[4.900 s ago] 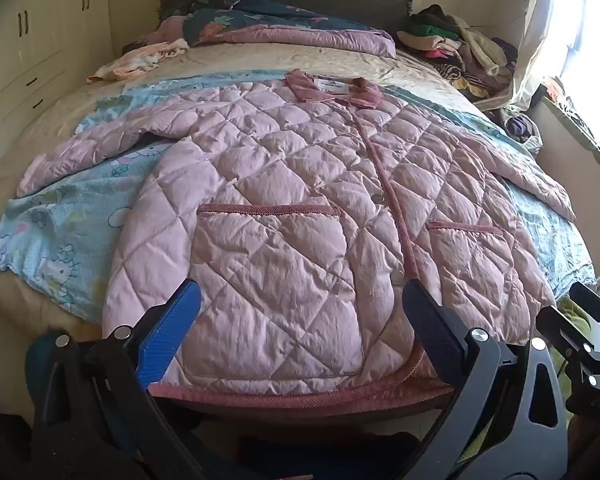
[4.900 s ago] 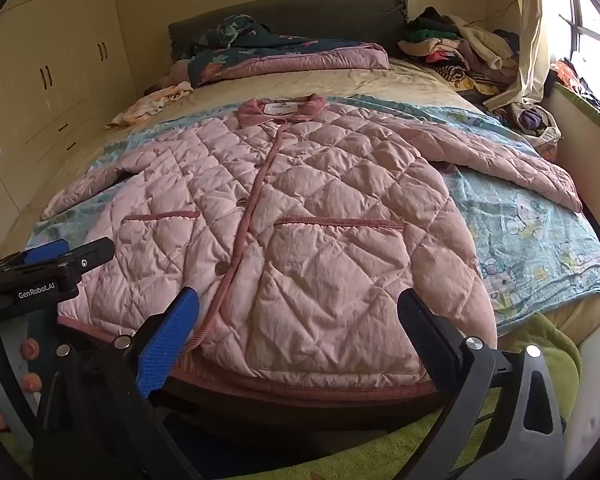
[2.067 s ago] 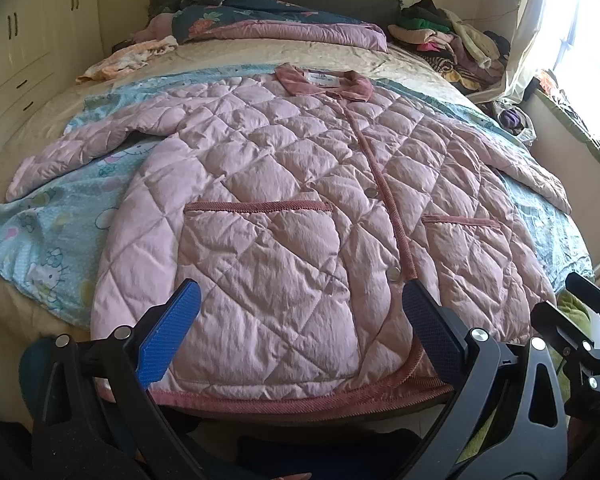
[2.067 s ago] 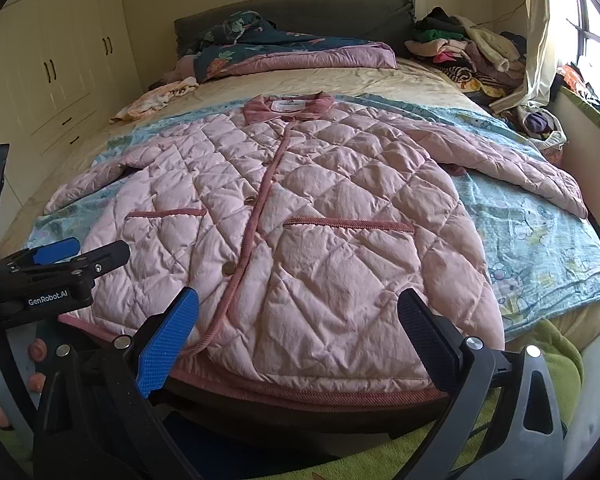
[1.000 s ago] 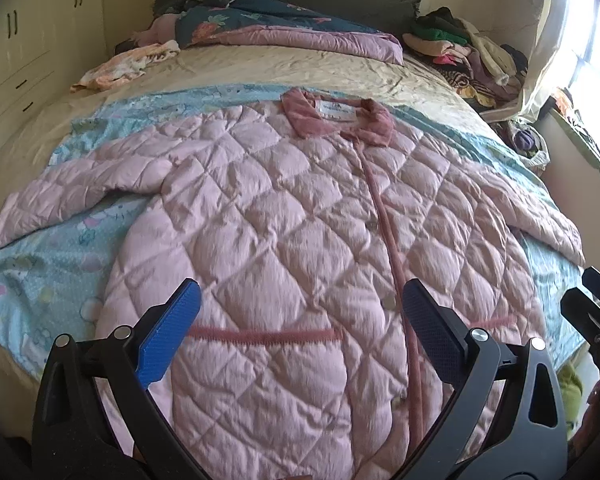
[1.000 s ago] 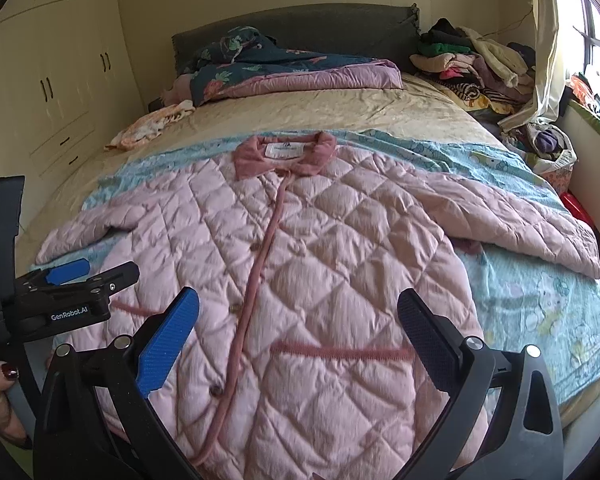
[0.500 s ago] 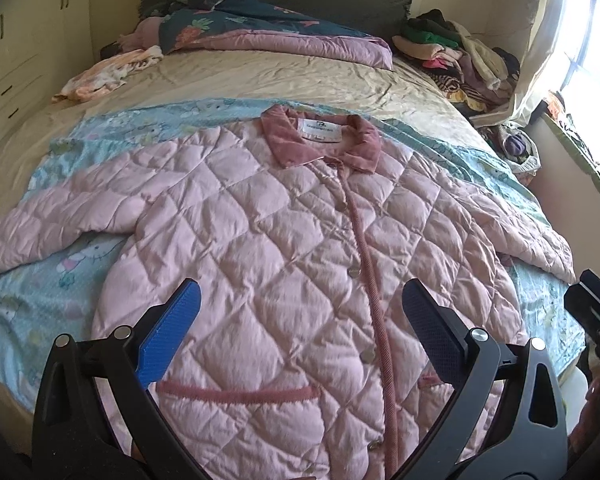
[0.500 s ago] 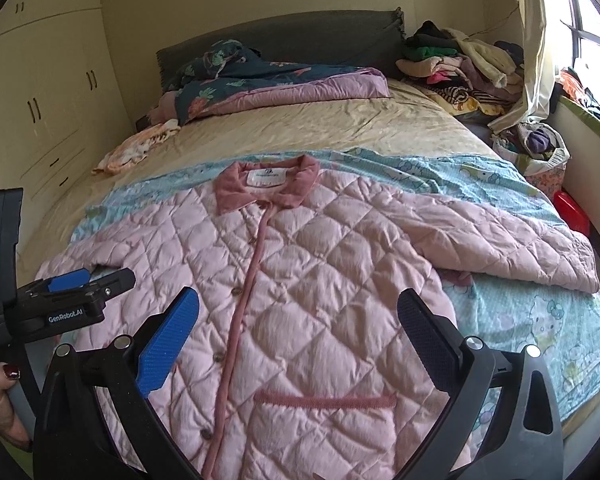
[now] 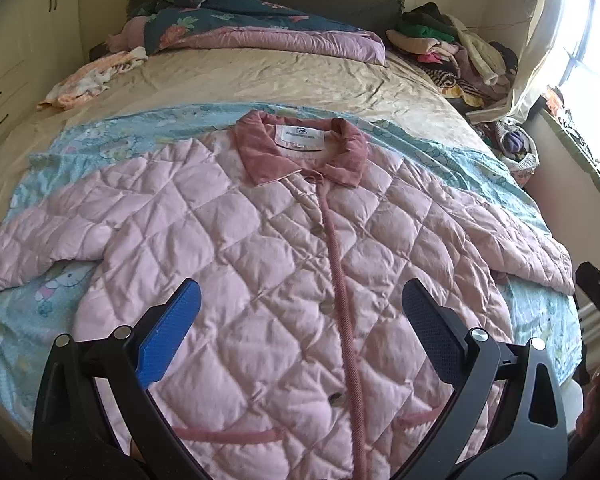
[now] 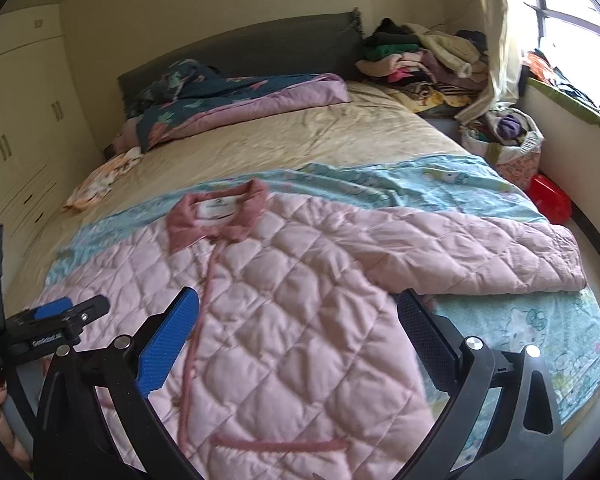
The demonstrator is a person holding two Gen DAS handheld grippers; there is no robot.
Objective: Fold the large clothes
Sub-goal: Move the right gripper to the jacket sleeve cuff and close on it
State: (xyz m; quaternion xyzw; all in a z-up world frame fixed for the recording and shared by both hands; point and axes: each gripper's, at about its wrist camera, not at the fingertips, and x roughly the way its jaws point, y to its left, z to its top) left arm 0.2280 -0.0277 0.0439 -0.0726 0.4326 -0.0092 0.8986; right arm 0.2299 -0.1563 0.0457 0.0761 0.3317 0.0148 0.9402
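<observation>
Pink quilted jacket [image 9: 284, 264] lies face up, buttoned, on a blue cartoon sheet [image 9: 112, 140] across the bed [image 9: 260, 76], hem nearest me, collar [image 9: 300, 148] farthest. Both tools hang above it, empty. Left gripper [image 9: 300, 312] has its jaws spread wide over the lower front, nr the button placket. Right gripper [image 10: 296, 328] is spread just as wide, over the jacket's right half, w/ the right sleeve [image 10: 480, 252] stretching away past its black finger.

What's just changed: a few secs ago both grippers sat low by the hem at the foot of the bed, pockets filling the view. Now they've risen and pushed fwd over the body, so the hem has dropped out of sight and the collar and both sleeves show well. Right view has also swung toward that sleeve side. Jacket itself hasn't shifted at all, no fold made yet.

My guess: that was the look-over, and a sleeve gets picked first, prob the right one, to be brought in across the chest.

Farther back: folded purple quilt [image 9: 284, 40] by the headboard, clothes pile [image 9: 452, 52] by the window.
</observation>
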